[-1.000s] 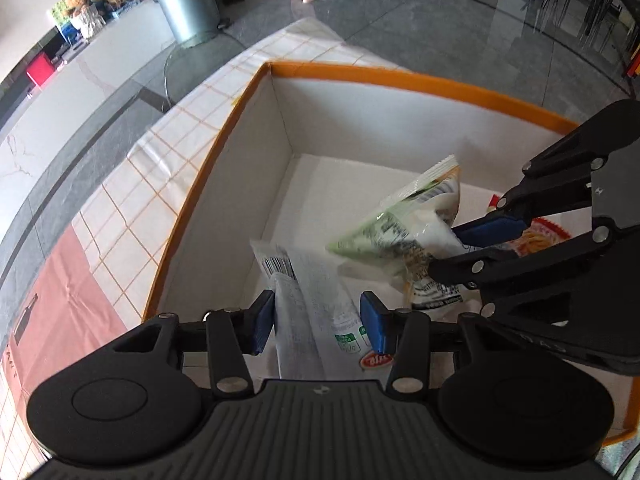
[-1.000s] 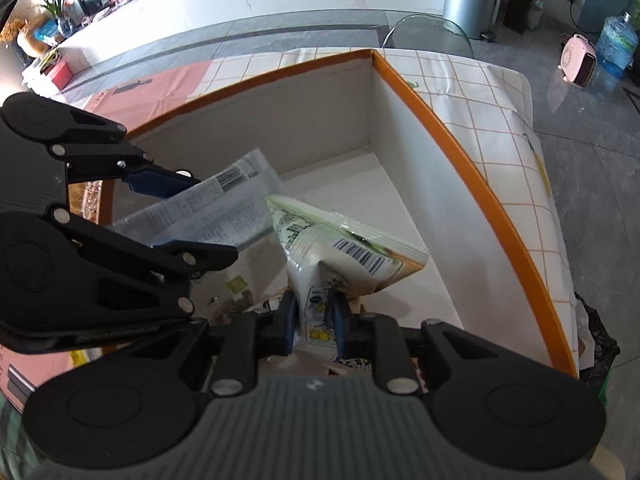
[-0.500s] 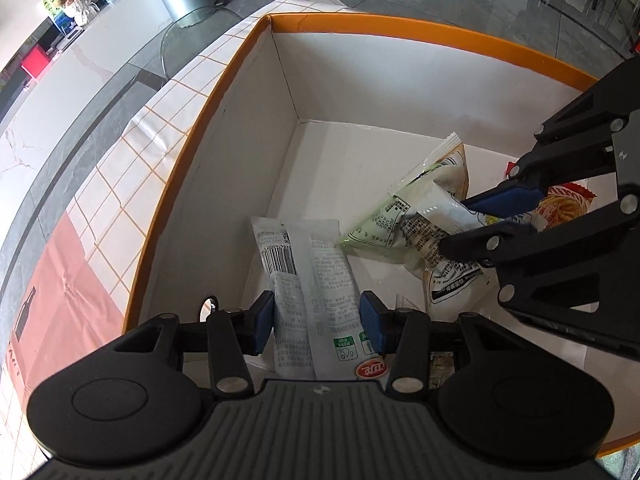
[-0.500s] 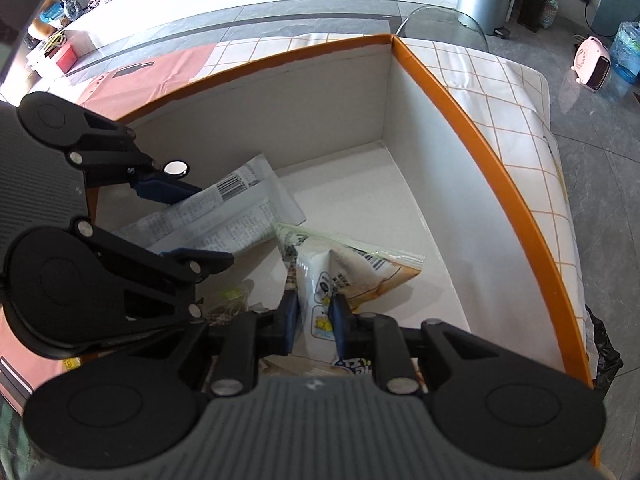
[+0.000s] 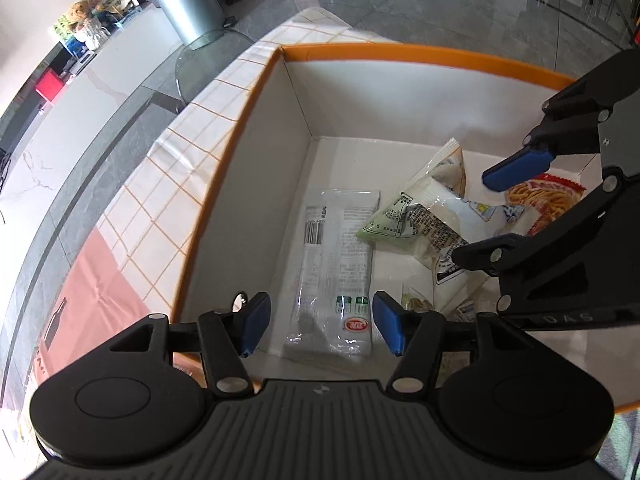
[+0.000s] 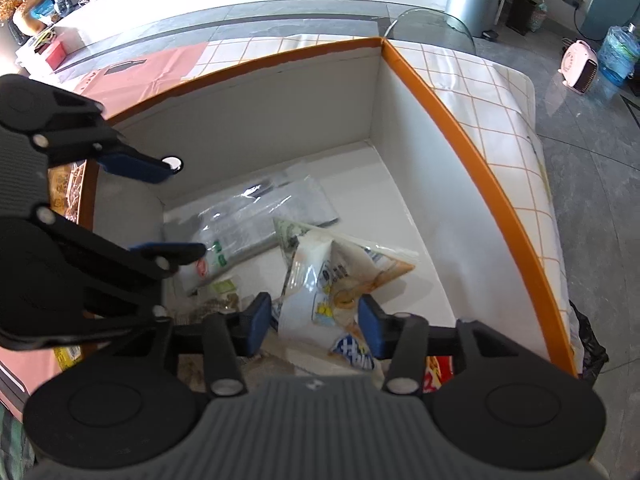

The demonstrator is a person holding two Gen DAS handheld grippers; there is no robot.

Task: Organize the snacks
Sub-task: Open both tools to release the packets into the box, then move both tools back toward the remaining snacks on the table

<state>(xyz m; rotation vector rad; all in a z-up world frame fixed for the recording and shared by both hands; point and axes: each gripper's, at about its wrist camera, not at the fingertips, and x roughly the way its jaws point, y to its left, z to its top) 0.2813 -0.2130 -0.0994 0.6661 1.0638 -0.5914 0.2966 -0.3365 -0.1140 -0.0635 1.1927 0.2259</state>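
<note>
Left tool [image 5: 320,326] spread wide, blue pads [image 5: 253,324] apart and gripping nothing, poised over the long white packet [image 5: 338,264]. Packet lying flat on the box floor, close along the left wall, barcode end away from the camera, red round logo at the near end. Right tool [image 6: 316,320] likewise parted, empty, pads either side of the crumpled green-and-white snack bag [image 6: 336,276] without pinching it. Bag resting on the floor of the white box [image 5: 256,184], just beside the long packet and overlapping its edge in the right wrist view. Further right, red-and-orange snack pack [image 5: 540,200] partly hidden behind the right tool's fingers. Smaller wrappers near the front wall, too obscured to name. Orange rim [image 6: 480,168] round the box top. Beneath, checked cloth [image 5: 180,168] over the worktop, pink sheet [image 5: 92,276] alongside. Beyond, grey floor, metal bin [image 5: 188,8].
</note>
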